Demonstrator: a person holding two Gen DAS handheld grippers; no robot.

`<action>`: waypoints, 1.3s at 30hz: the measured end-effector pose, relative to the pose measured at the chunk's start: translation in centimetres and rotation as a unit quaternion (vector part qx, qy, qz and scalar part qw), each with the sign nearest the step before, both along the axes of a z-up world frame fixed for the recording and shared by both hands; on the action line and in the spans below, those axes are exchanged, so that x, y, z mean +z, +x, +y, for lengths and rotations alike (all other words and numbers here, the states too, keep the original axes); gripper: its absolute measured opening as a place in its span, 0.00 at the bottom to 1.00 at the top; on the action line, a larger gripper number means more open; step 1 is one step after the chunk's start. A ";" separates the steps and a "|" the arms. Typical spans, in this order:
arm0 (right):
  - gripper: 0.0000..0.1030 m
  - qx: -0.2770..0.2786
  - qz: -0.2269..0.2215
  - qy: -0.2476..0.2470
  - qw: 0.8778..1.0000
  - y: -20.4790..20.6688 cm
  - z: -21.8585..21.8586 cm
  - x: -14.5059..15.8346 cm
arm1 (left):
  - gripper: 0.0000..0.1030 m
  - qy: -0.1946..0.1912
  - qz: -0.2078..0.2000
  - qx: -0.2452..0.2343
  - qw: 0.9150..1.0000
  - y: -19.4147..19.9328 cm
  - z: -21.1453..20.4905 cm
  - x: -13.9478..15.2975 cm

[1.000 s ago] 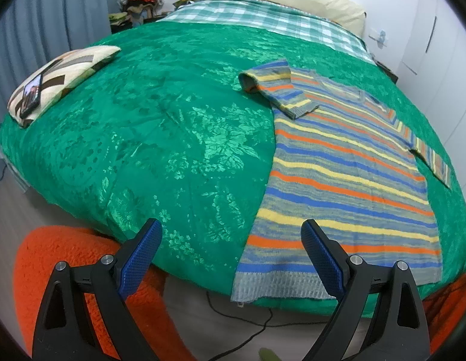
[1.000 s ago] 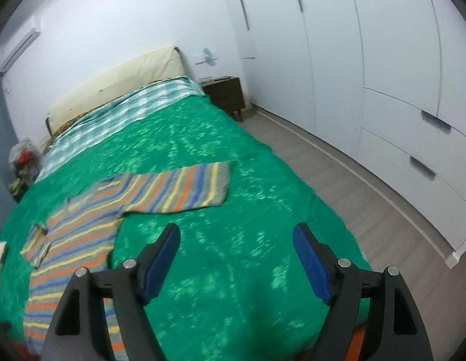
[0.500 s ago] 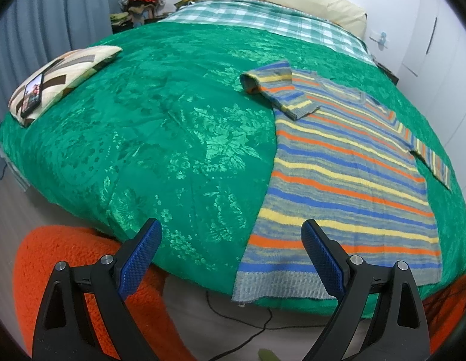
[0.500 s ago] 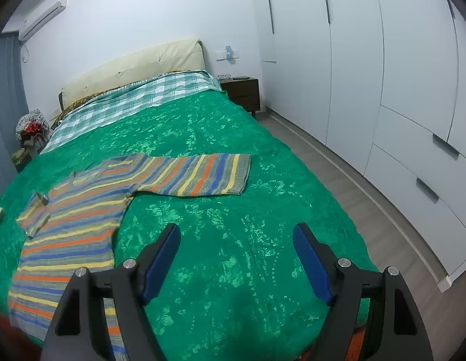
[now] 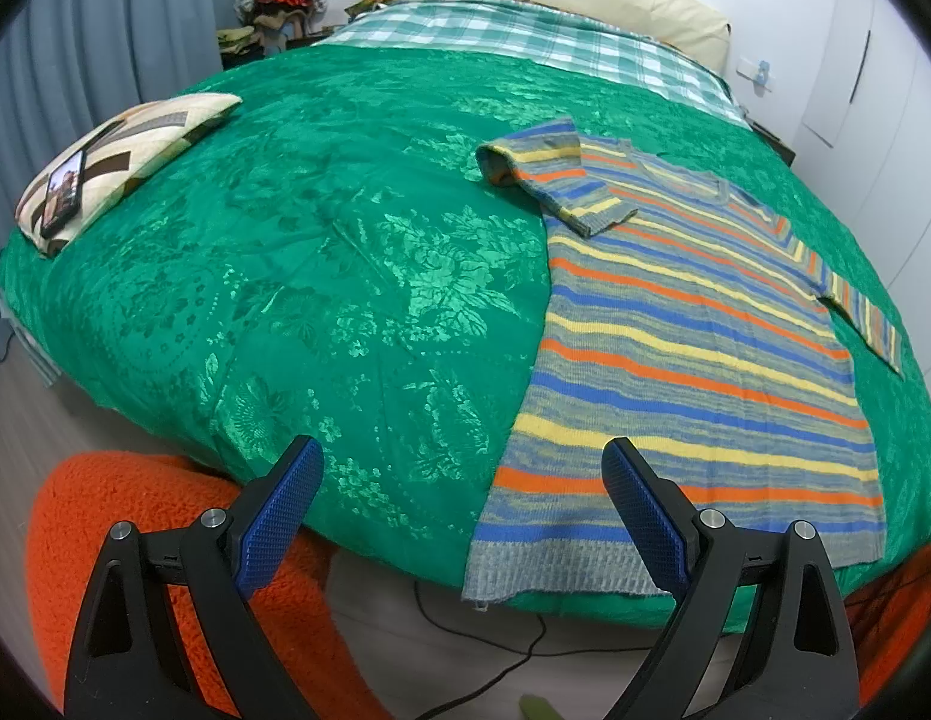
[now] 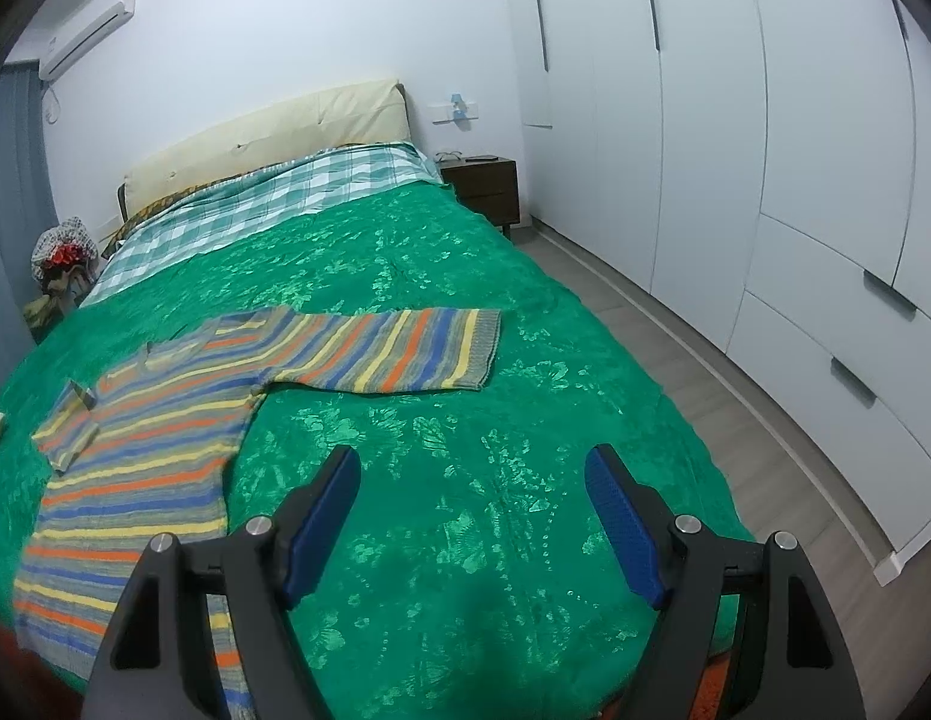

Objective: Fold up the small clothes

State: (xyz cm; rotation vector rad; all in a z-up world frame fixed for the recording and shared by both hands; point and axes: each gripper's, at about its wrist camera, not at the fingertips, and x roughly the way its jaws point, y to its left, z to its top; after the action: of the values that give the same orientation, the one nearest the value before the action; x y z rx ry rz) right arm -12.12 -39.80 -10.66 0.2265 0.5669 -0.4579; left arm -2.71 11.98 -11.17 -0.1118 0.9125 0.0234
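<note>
One striped sweater [image 5: 693, 324] lies flat on the green bed [image 5: 321, 276], one sleeve folded in. Both claws, left [image 5: 462, 510] and right [image 6: 471, 516], gape wide, empty.

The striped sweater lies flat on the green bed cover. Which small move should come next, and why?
Probably bring the right gripper forward to the outstretched sleeve of the striped knitted sweater. The other sleeve is already folded over the body, this one still lies spread out on the green bed cover, and both grippers stand open and hold nothing.
</note>
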 end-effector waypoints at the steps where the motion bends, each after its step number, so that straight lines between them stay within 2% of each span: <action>1: 0.75 0.000 0.001 0.000 1.000 0.0 0.0 0.0 | 0.92 0.000 0.000 0.000 1.000 0.0 0.0 0.0; 20: 0.75 0.001 0.002 0.002 1.000 0.2 0.1 -0.3 | 0.92 0.005 0.005 -0.007 1.000 0.0 -0.3 0.0; 23: 0.75 0.001 0.001 0.003 1.000 0.3 0.1 -0.2 | 0.92 -0.006 0.023 -0.018 1.000 0.0 -0.3 0.7; 26: 0.75 -0.001 -0.004 0.006 1.000 0.1 0.0 -0.1 | 0.92 -0.044 0.047 -0.052 0.997 0.1 0.2 3.6; 27: 0.75 -0.002 -0.005 0.008 1.000 0.1 -0.1 -0.1 | 0.92 -0.068 0.049 -0.067 0.994 0.4 0.7 5.7; 30: 0.75 -0.004 -0.008 0.018 1.000 0.1 -0.3 -0.3 | 0.93 -0.121 0.032 -0.093 0.988 2.0 1.6 11.3; 32: 0.75 -0.004 -0.007 0.025 1.000 0.2 -0.4 -0.6 | 0.95 -0.131 0.025 -0.117 0.984 4.0 0.6 14.3; 35: 0.75 -0.005 -0.005 0.037 0.999 0.6 -0.7 -0.9 | 0.95 -0.107 0.024 -0.181 0.977 7.8 -3.0 15.4; 37: 0.75 -0.006 -0.003 0.044 0.999 0.8 -1.0 -1.1 | 0.95 -0.042 0.016 -0.209 0.977 11.1 -6.8 13.6; 38: 0.75 -0.006 -0.002 0.047 0.999 0.8 -1.1 -1.2 | 0.93 -0.003 0.013 -0.223 0.975 12.9 -8.7 12.0; 39: 0.75 -0.006 -0.001 0.050 0.999 0.9 -1.2 -1.3 | 0.92 0.033 0.013 -0.244 0.969 14.6 -10.6 10.1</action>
State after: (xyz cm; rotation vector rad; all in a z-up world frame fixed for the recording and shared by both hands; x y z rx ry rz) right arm -11.26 -40.96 -11.97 0.3258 0.5876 -0.4419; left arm 11.90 1.40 -1.09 0.1779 0.9437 -0.4026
